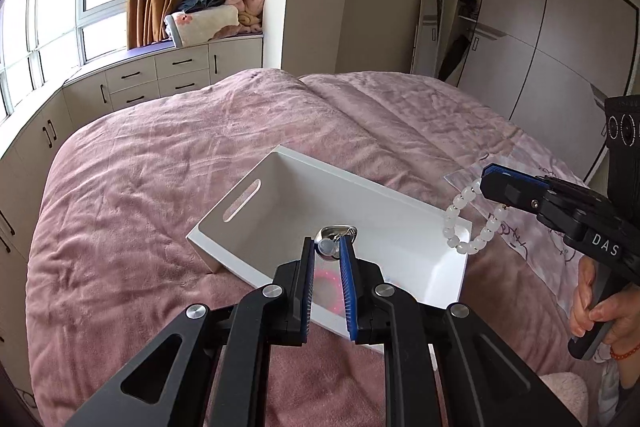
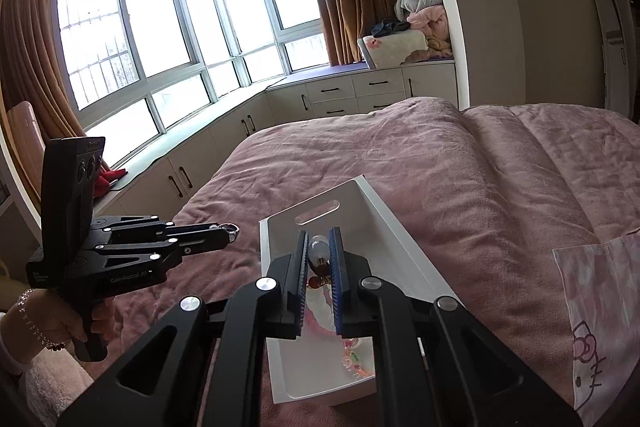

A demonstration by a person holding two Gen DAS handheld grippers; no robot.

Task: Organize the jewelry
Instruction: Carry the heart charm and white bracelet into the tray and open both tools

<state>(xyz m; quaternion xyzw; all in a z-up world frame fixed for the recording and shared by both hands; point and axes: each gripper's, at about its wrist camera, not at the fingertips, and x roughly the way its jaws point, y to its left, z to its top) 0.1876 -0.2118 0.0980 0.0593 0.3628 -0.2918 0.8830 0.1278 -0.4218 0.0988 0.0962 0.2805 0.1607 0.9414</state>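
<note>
1. The left gripper [image 1: 329, 247] was pinching a small silver piece [image 1: 335, 231] at its very fingertips, jaws nearly together; a shiny rounded metal part and a pale bead stood out just beyond the blue pads [image 1: 346, 259]. What kind of jewelry it was could not be told.
2. The right gripper [image 2: 319, 247] was clamped on a white bead bracelet [image 1: 472, 223], holding a bead or two between its tips while the rest of the loop hung free below them.
3. Under and just ahead of both grippers sat a white box [image 1: 248, 195] with a slot handle, resting on the pink bedspread [image 1: 160, 167]. More beaded pieces [image 2: 354, 361] lay on its floor, below the right gripper's fingers.
4. Handling, as a judgement: the bracelet was probably light, its beads hard, smooth and slippery, strung on a limp cord. It would swing and could slide out of a loose pinch, so a grip across a bead, or on the cord between two beads, looked safest.
5. The silver piece seemed small, stiff and slick; held so near the tips it could twist or drop.
6. In looks, the bracelet's beads were milky and translucent, fairly even in size, forming an open ring.
</note>
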